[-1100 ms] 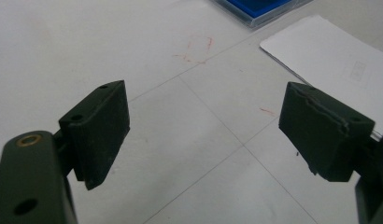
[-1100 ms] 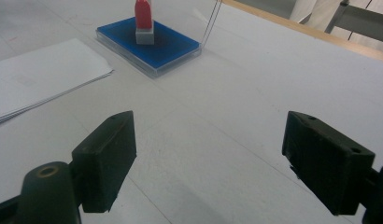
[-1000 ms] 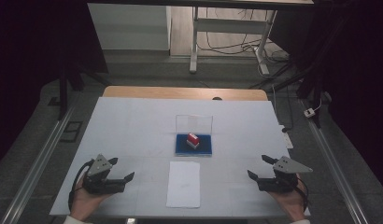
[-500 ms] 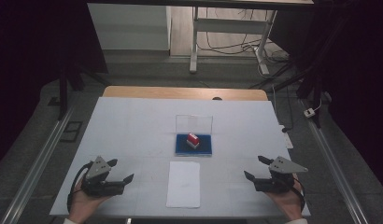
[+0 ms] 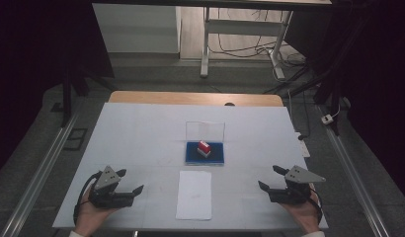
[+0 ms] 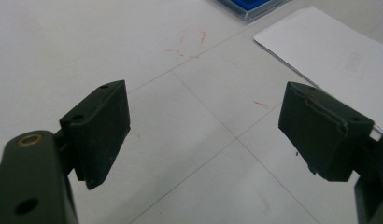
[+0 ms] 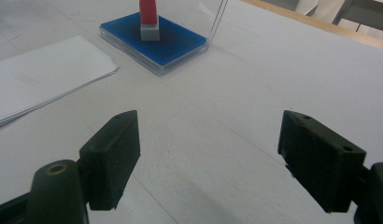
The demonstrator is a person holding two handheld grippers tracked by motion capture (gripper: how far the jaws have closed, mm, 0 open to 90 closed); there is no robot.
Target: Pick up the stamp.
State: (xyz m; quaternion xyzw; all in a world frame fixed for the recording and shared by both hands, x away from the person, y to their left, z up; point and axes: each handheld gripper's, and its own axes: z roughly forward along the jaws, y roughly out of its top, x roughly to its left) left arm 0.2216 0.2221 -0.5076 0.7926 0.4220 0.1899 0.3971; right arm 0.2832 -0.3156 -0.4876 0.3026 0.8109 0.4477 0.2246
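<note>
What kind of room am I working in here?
Probably a lab or workshop test bench: a white-covered table on metal rails, loose cables on the floor beyond, dark surroundings.

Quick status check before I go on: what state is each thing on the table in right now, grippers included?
left gripper: open, empty, near the table's left front.
right gripper: open, empty, near the table's right front.
stamp: upright on the blue pad.
ink pad case: lid open, standing up behind.
paper sheets: flat, untouched.

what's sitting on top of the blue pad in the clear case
A small stamp with a red handle and a grey base stands upright on the blue pad. Its underside is covered, so any print face cannot be seen. The clear lid stands open behind.
</note>
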